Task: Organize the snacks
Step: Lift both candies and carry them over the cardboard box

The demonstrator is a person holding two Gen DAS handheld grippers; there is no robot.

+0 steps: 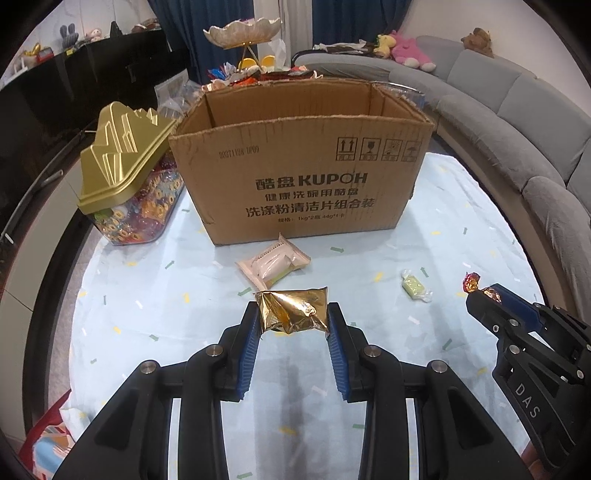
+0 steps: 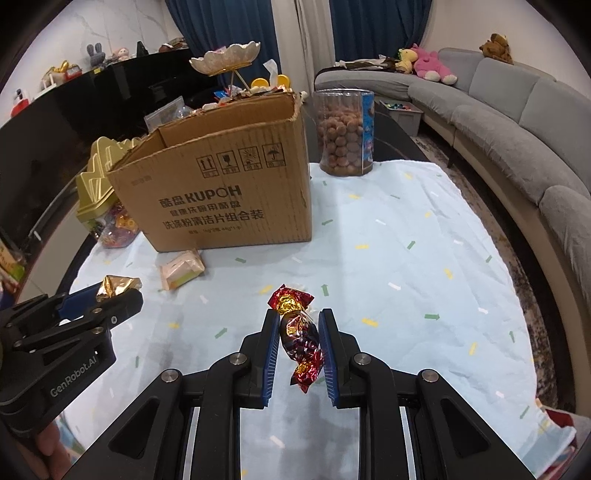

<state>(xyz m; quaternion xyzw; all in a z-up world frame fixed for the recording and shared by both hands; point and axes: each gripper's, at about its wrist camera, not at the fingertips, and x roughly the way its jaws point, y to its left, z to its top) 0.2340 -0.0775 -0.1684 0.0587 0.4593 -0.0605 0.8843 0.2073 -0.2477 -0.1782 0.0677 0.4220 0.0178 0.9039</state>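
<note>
My left gripper is shut on a gold foil packet, held above the blue tablecloth in front of the open cardboard box. My right gripper is shut on a red-and-gold wrapped candy, also above the cloth. Each gripper shows in the other's view: the right one at the right, the left one at the left. A pink snack packet lies just before the box. A small green candy lies to the right of it.
A clear candy jar with a gold lid stands left of the box. A clear tub of round snacks stands behind the box's right side. A tiered dish with more snacks is behind. A grey sofa curves along the right.
</note>
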